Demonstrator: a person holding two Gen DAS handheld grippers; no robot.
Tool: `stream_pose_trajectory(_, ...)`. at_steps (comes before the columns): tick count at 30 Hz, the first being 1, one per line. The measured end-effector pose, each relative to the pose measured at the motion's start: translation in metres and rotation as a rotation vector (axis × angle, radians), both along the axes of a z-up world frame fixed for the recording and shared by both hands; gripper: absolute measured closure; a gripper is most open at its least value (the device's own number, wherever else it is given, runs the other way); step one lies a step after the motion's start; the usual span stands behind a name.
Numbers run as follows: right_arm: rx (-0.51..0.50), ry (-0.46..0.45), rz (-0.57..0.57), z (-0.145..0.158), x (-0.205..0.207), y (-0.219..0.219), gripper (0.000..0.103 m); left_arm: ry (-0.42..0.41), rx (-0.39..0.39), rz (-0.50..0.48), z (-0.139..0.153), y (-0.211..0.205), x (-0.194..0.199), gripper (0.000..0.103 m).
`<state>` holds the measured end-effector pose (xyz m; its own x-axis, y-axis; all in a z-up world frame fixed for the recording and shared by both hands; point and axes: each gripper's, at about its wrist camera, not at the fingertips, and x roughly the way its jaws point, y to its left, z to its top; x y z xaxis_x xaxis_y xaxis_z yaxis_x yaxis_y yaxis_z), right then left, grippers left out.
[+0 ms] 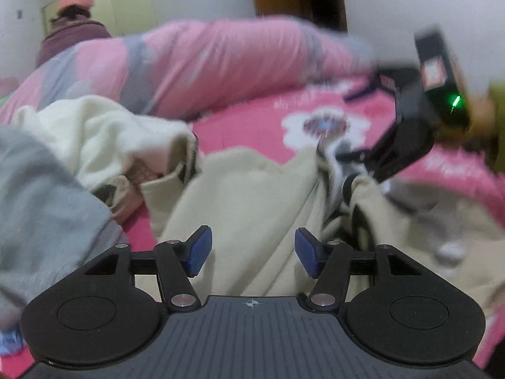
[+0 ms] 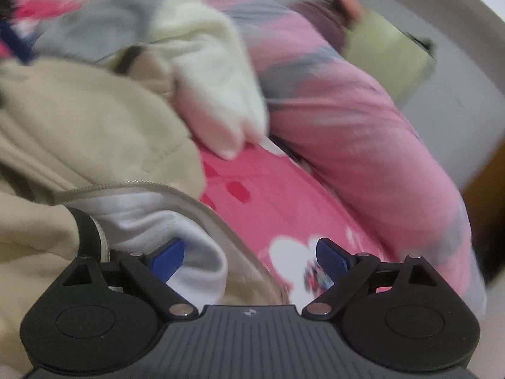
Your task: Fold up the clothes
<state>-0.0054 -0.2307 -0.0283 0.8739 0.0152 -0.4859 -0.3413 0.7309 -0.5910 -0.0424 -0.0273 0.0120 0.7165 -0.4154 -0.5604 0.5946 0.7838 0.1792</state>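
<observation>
- The left gripper (image 1: 253, 251) has its jaws spread apart with nothing between the blue pads (image 1: 199, 252); it hovers over the beige jacket (image 1: 252, 195).
- The right gripper (image 2: 251, 254) is likewise spread wide and grips nothing; its left pad (image 2: 167, 257) lies just beside the jacket's white lining (image 2: 164, 227), contact unclear.
- In the left wrist view, the right gripper (image 1: 344, 170) reaches into the jacket's folds near a zipper edge; blur hides its fingertips.
- The beige jacket lies crumpled on the pink floral bedsheet (image 1: 252, 126), its zipper edge (image 2: 132, 186) curving across the sheet.
- A cream fleece garment (image 1: 94, 132) and a grey garment (image 1: 41, 205) lie beside the jacket.
- A pink and grey duvet (image 1: 221, 63) is bunched along the bed's far edge.
</observation>
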Motion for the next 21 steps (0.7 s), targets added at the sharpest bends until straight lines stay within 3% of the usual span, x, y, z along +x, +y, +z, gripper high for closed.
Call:
stream_pose_trajectory(1, -0.027, 0.01, 0.04, -0.003, 0.005, 0.003, 0.008, 0.003, 0.042, 0.001, -0.006, -0.01, 0.008, 0.045)
stream_pose_trajectory(6, -0.088, 0.122, 0.156, -0.018, 0.022, 0.009, 0.012, 0.01, 0.053, 0.009, -0.015, -0.015, 0.012, 0.047)
stream_pose_trajectory(9, -0.081, 0.172, 0.183, -0.019, 0.02, 0.007, 0.03, 0.013, 0.058, 0.015, -0.019, -0.017, 0.015, 0.063)
stream_pose_trajectory(11, -0.072, 0.177, 0.172, -0.021, 0.015, 0.008, 0.038, 0.016, 0.061, 0.018, -0.022, -0.019, 0.016, 0.09)
stream_pose_trajectory(13, -0.055, 0.177, 0.152, -0.023, 0.009, 0.009, 0.066, 0.018, 0.064, 0.022, -0.026, -0.02, 0.018, 0.096)
stream_pose_trajectory(15, -0.034, 0.143, 0.102, -0.025, 0.003, 0.009, 0.076, 0.02, 0.067, 0.025, -0.029, -0.022, 0.02, 0.098)
stream_pose_trajectory(16, -0.019, 0.128, 0.077, -0.025, 0.0, 0.008, 0.083, -0.003, 0.053, 0.039, -0.023, -0.018, 0.014, 0.098)
stream_pose_trajectory(21, 0.234, 0.099, -0.067, 0.0, -0.013, -0.021, 0.091, -0.159, -0.014, 0.137, 0.019, 0.02, -0.03, 0.1)
